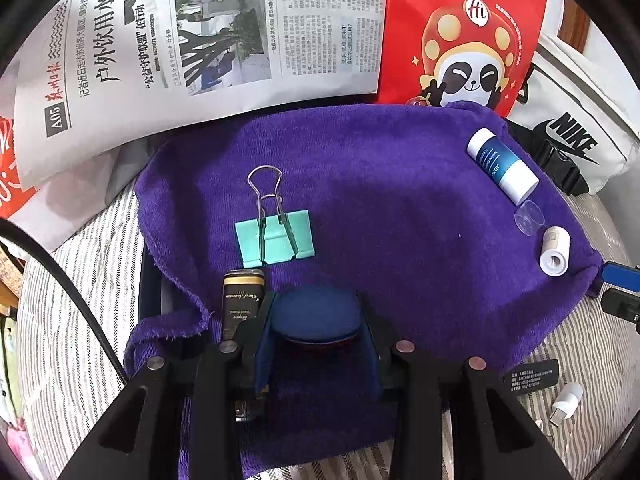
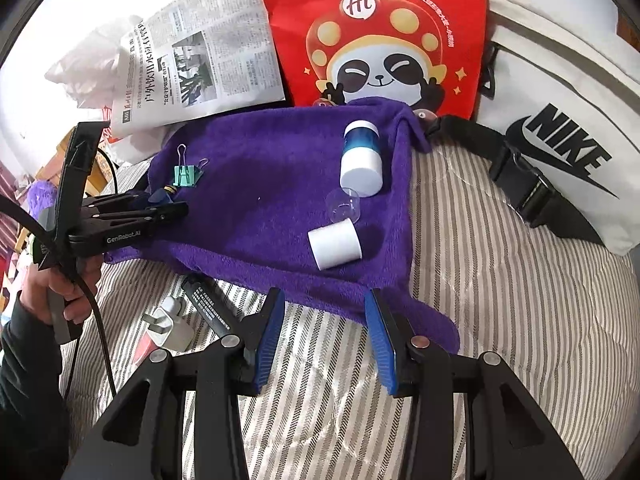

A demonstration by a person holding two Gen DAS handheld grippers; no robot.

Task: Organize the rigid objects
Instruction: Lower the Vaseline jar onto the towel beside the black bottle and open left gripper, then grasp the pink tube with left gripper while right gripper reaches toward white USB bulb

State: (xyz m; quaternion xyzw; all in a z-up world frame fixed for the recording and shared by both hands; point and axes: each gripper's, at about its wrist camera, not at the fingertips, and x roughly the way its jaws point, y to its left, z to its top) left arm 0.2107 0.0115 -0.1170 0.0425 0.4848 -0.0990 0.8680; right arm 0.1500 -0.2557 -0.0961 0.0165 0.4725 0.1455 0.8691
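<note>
A purple towel point(image 1: 380, 184) lies on the striped bed; it also shows in the right wrist view point(image 2: 272, 184). My left gripper point(image 1: 316, 320) is shut on a round dark blue disc point(image 1: 316, 314) low over the towel's near edge. A black and gold tube point(image 1: 242, 300) lies just left of it. A green binder clip point(image 1: 276, 236) lies beyond. A blue and white bottle point(image 1: 502, 166), a clear cap point(image 1: 529, 218) and a small white cylinder point(image 1: 555, 251) lie at the right. My right gripper point(image 2: 326, 336) is open and empty above the towel's near edge, short of the white cylinder point(image 2: 335, 243).
A newspaper point(image 1: 192, 40), a red panda bag point(image 1: 464, 32) and a white Nike bag point(image 2: 560, 128) stand behind the towel. A white charger plug point(image 2: 170, 322) and a black label tag point(image 2: 208, 306) lie on the striped bedcover point(image 2: 500, 300) at the left.
</note>
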